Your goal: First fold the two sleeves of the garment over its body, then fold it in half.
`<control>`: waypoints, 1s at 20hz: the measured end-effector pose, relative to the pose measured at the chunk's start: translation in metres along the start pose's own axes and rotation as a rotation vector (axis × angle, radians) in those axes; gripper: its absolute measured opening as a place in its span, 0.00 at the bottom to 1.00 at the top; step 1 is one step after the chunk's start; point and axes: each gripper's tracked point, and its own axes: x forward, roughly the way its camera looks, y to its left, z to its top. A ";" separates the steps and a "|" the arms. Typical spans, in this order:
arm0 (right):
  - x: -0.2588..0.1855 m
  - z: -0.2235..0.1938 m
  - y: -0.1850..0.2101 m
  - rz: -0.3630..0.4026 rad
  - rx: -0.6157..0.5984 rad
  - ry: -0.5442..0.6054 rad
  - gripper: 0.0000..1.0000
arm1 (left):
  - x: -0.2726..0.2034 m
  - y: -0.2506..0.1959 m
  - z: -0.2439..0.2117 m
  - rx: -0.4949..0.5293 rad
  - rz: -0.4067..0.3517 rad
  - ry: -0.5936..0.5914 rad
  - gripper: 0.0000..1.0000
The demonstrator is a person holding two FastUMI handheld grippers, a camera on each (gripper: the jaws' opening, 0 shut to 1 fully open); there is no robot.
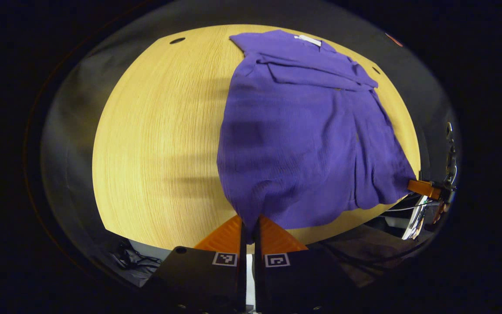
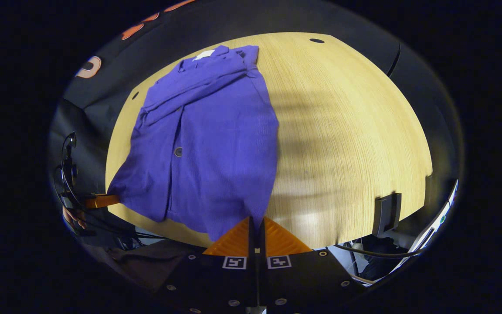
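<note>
While both sleeves already lie folded across the chest, the garment (image 1: 303, 131) rests on the wooden surface (image 1: 159, 144) with its long axis running straight away from you, collar at the far end and hem at the near edge. Your left tongs (image 1: 250, 226) are closed on the hem's near left corner, the cloth pinched between both fingers. Your right tongs (image 2: 256, 229) are likewise closed on the opposite hem corner, and in the left gripper view they appear at the shirt's right edge (image 1: 423, 188). Both corners look lifted slightly off the surface, though this is a judgement from the drape. Neither hand is nearer; each holds its own corner, and the collar lies directly ahead of both. The half-fold appears to be the step in hand. It calls for carrying both corners forward along that axis, evenly, to meet the shoulders. Uneven travel risks a skewed fold or disturbed sleeves.
</note>
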 end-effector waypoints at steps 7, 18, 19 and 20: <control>-0.033 0.031 0.017 0.059 -0.010 -0.043 0.03 | -0.037 -0.014 0.040 0.060 -0.037 -0.089 0.09; -0.066 0.086 0.041 0.088 -0.069 -0.119 0.02 | -0.071 -0.027 0.102 0.151 -0.077 -0.152 0.09; -0.069 0.093 0.043 0.082 -0.079 -0.128 0.02 | -0.076 -0.029 0.112 0.166 -0.080 -0.158 0.08; -0.073 0.101 0.044 0.073 -0.083 -0.137 0.02 | -0.082 -0.031 0.120 0.181 -0.083 -0.165 0.08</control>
